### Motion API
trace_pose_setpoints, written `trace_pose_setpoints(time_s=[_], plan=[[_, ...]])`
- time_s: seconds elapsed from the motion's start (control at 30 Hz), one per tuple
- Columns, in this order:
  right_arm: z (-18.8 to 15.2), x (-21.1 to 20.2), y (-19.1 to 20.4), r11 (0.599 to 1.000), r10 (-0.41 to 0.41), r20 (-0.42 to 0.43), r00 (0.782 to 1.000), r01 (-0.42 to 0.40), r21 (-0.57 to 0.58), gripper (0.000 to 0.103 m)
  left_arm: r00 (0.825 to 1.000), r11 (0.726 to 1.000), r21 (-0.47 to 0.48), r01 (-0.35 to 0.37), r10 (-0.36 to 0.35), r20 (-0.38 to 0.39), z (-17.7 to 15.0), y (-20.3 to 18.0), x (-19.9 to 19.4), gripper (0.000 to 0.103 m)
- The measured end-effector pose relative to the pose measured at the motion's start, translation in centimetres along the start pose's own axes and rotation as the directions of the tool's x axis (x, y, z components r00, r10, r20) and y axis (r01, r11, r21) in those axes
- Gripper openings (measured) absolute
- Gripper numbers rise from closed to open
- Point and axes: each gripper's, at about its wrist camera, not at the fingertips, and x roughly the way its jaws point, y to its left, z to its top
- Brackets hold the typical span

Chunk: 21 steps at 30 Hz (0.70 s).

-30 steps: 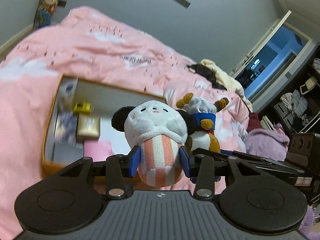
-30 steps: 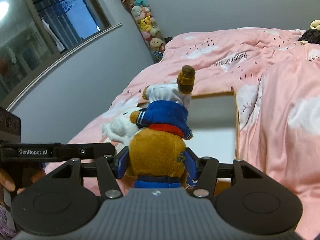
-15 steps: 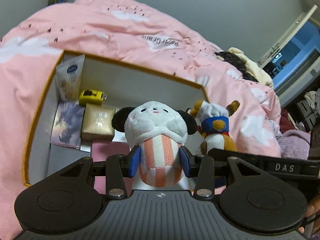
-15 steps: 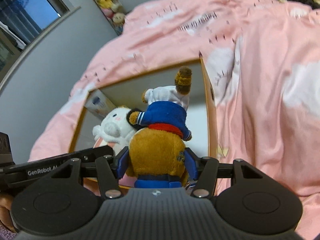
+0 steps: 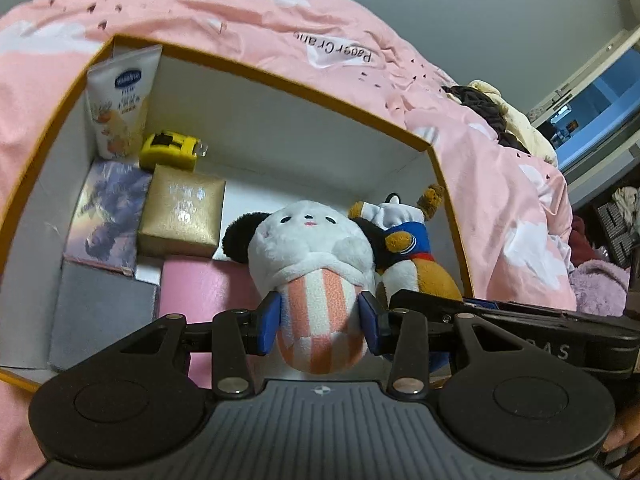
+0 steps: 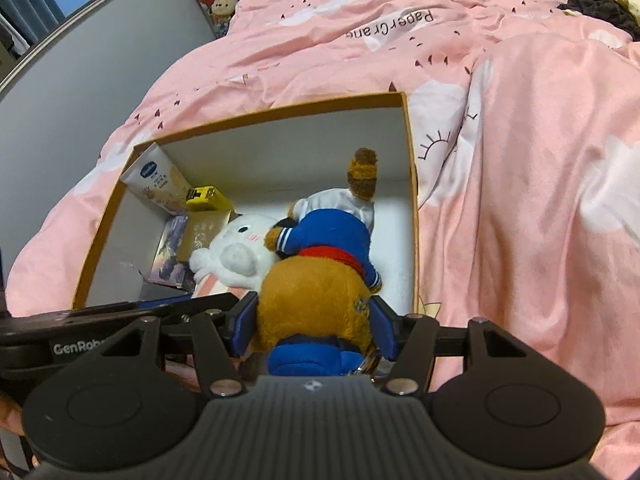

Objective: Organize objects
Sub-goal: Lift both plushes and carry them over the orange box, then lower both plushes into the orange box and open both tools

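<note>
Gripping the white plush [image 5: 312, 248] in your left gripper [image 5: 319, 322], you are opening your right gripper [image 6: 316, 326], its jaws easing around the brown bear [image 6: 316, 292] inside the box [image 6: 412, 184].

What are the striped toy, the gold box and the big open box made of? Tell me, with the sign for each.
Striped toy: plush fabric, fuzzy matte pile.
Gold box: likely foil-faced card or leatherette, given its metallic sheen and glints.
Big open box: probably rigid cardboard, with thin straight walls, matte white inside and an orange rim.
</note>
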Motion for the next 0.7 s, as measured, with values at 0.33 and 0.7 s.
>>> trace_pose_setpoints(time_s=[0.33,0.7], plan=[[-0.1,-0.4,0.9,0.996,-0.002,-0.043,0.999,-0.002,-0.092,0.076,0.999,0.999,0.036,-0.008,0.009,-0.034,-0.2,0.0,1.2,0.048],[-0.3,-0.8,1.1,0.984,-0.047,-0.039,0.998,0.04,-0.173,0.037,0.993,0.989,0.141,-0.049,0.064,-0.1,-0.6,-1.5,2.9,0.052]])
